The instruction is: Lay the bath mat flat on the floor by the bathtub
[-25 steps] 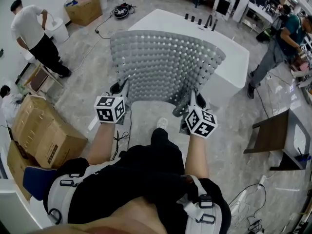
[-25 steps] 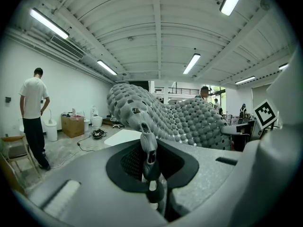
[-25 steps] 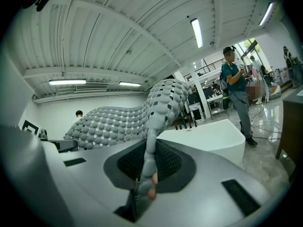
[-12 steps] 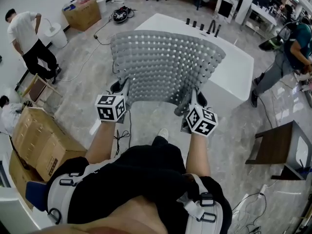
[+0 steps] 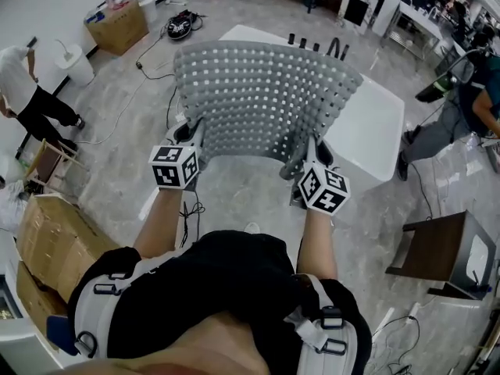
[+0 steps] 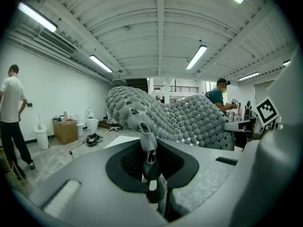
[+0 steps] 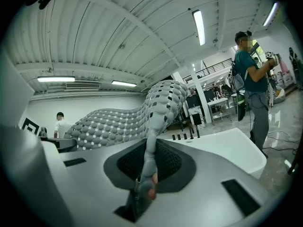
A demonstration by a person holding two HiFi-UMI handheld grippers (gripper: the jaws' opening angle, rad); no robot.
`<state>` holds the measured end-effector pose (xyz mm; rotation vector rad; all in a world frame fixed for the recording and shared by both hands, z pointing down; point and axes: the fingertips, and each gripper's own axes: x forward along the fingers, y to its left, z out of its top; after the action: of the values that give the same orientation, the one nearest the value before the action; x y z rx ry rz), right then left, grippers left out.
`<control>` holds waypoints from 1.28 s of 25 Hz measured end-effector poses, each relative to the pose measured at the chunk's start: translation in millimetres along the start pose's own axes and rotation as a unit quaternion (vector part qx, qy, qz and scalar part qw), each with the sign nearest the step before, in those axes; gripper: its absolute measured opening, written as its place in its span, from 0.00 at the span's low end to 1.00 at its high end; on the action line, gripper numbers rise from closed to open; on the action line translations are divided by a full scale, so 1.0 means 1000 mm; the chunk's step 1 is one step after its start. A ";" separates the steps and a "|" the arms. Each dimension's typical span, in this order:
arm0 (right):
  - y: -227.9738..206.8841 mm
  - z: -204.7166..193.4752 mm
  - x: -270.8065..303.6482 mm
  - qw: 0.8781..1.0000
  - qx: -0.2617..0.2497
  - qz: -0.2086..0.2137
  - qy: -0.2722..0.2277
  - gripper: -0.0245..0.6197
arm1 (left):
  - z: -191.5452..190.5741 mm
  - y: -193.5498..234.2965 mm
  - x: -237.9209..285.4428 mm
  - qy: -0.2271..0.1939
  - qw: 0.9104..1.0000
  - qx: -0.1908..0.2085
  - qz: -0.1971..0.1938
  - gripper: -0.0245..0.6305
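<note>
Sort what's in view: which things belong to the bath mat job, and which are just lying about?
Job: grey bath mat, held up by its near edge; left hand-held gripper and right hand-held gripper, each shut on it; white bathtub; floor beside it.
Lying about: cardboard boxes, dark side table, floor cables, white bin.

No legible words, brands or numbers in any view.

- Left marker cube [image 5: 174,166]: black-and-white square code patterns only, no letters or digits.
- Right marker cube [image 5: 323,190]: the same kind of pattern, nothing readable as text.
- Stacked cardboard boxes [image 5: 55,241]: any print is too small to read.
- Far cardboard box [image 5: 117,23]: likewise unreadable.
</note>
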<state>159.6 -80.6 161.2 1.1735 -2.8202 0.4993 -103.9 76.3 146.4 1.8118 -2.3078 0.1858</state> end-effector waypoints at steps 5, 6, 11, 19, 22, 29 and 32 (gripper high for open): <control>-0.030 0.012 0.040 1.000 0.009 -0.011 0.002 0.10 | 0.014 -0.002 0.055 0.008 1.000 0.007 -0.008 0.10; -0.034 0.011 0.047 1.000 0.011 -0.013 0.004 0.10 | 0.013 -0.001 0.064 0.011 1.000 0.007 -0.009 0.10; -0.047 0.001 0.073 0.999 0.016 -0.026 0.024 0.10 | -0.001 0.001 0.103 0.039 0.999 0.004 -0.024 0.10; -0.063 -0.018 0.082 0.995 0.029 -0.094 0.031 0.10 | -0.011 -0.001 0.164 0.060 0.993 0.021 -0.095 0.10; -0.067 -0.028 0.081 0.991 0.034 -0.126 0.034 0.10 | -0.013 0.001 0.182 0.065 0.990 0.031 -0.124 0.10; -0.042 -0.059 0.092 0.979 0.056 -0.191 0.042 0.10 | -0.027 0.032 0.213 0.095 0.973 0.073 -0.199 0.10; -0.024 -0.071 0.098 0.973 0.069 -0.214 0.043 0.10 | -0.033 0.048 0.221 0.108 0.965 0.079 -0.225 0.10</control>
<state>100.9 -141.4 251.2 1.6804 -2.3878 0.6963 -198.3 -113.9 231.4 2.2111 -1.7256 0.4768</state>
